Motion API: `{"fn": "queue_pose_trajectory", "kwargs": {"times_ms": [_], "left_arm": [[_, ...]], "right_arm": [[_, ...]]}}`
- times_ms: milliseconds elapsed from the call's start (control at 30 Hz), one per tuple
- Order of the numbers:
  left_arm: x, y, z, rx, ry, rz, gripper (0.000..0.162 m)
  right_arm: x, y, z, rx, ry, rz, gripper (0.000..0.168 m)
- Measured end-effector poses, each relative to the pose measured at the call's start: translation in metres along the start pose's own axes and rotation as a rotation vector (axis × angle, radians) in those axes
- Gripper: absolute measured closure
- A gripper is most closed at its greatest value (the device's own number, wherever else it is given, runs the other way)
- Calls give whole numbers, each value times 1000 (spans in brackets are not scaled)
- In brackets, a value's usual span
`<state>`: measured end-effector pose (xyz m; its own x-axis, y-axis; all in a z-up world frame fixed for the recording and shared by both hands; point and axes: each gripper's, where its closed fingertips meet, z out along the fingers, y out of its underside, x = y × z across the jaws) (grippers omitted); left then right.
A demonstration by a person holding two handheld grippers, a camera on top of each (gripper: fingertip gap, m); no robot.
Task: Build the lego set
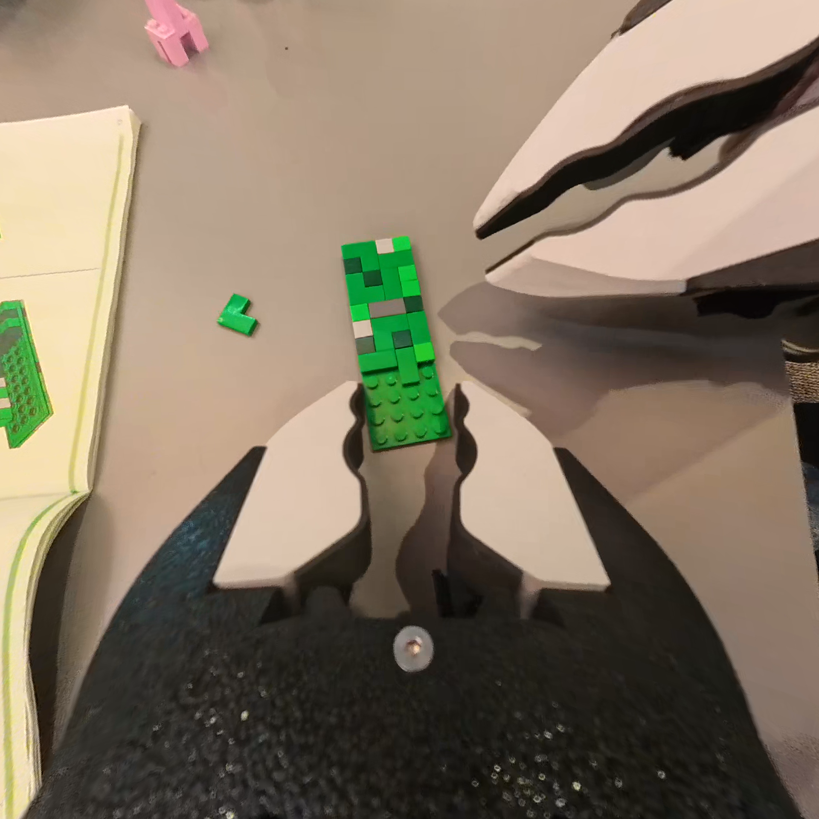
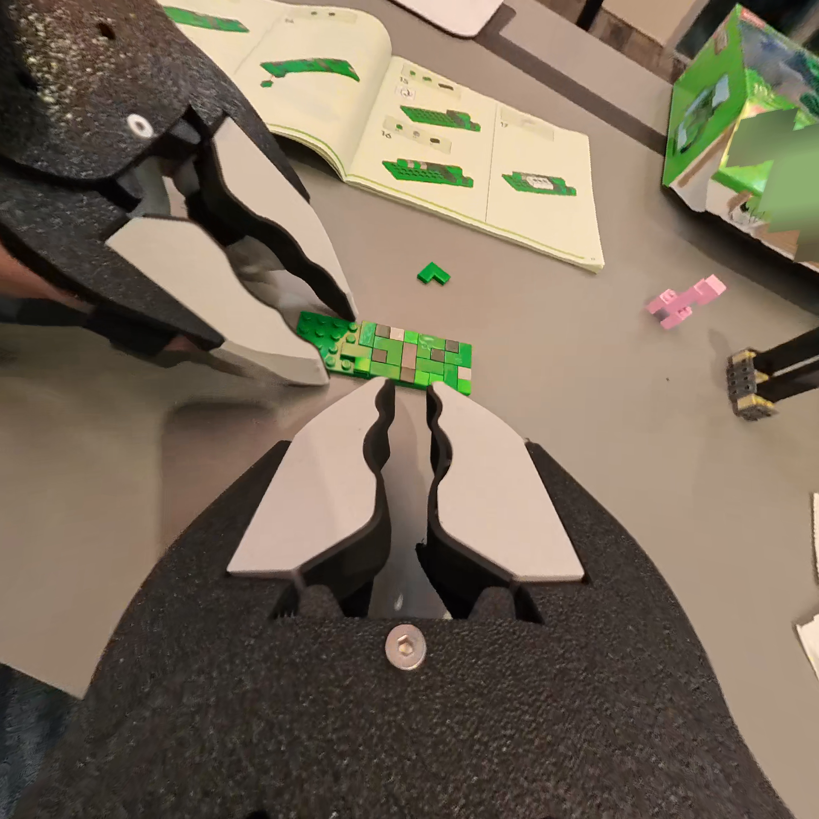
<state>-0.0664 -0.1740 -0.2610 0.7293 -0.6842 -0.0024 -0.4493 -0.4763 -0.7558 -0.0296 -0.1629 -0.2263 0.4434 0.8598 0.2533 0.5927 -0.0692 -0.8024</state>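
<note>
A long green plate (image 1: 394,337) lies flat on the grey table, mostly covered with green, dark green and grey tiles; its near end shows bare studs. My left gripper (image 1: 407,390) straddles that studded end, its jaws against the two long edges. In the right wrist view the plate (image 2: 412,354) lies crosswise, with the left gripper (image 2: 334,348) at its left end. My right gripper (image 2: 410,385) is empty with a narrow gap, its tips at the plate's near long edge. It also shows in the left wrist view (image 1: 483,252). A loose green L-shaped tile (image 1: 237,315) (image 2: 433,273) lies apart.
An open instruction booklet (image 1: 53,310) (image 2: 443,146) lies beyond the tile. A small pink lego figure (image 1: 175,33) (image 2: 684,303) stands farther off. A green set box (image 2: 731,102) is at the far right, and a black and tan lego piece (image 2: 749,385) lies near it. The plate (image 2: 412,354) lies around 4 cm away from my left fingertips. Seen from the left wrist view (image 1: 380,302) as well.
</note>
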Motion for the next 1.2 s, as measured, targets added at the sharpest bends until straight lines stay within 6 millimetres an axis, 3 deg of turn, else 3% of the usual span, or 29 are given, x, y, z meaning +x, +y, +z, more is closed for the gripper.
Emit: {"fn": "queue_pose_trajectory", "kwargs": {"times_ms": [200,400,633,767,900,1200], "left_arm": [[-1,0,-1,5,-10,4,130],[-6,1,-3,6,31,-68,130],[-12,-11,-15,75,106,-183,131],[-11,-17,-22,112,141,-219,130],[-11,-22,-27,137,152,-225,130],[-12,-23,-31,149,153,-217,131]], "right_arm": [[-12,-1,2,95,-142,-213,143],[-19,-2,11,148,-31,-772,141],[-15,-11,28,182,98,-1094,140],[-15,-20,31,225,159,-1169,142],[-16,-29,29,272,240,-1260,160],[-17,-32,28,258,277,-1298,162]]}}
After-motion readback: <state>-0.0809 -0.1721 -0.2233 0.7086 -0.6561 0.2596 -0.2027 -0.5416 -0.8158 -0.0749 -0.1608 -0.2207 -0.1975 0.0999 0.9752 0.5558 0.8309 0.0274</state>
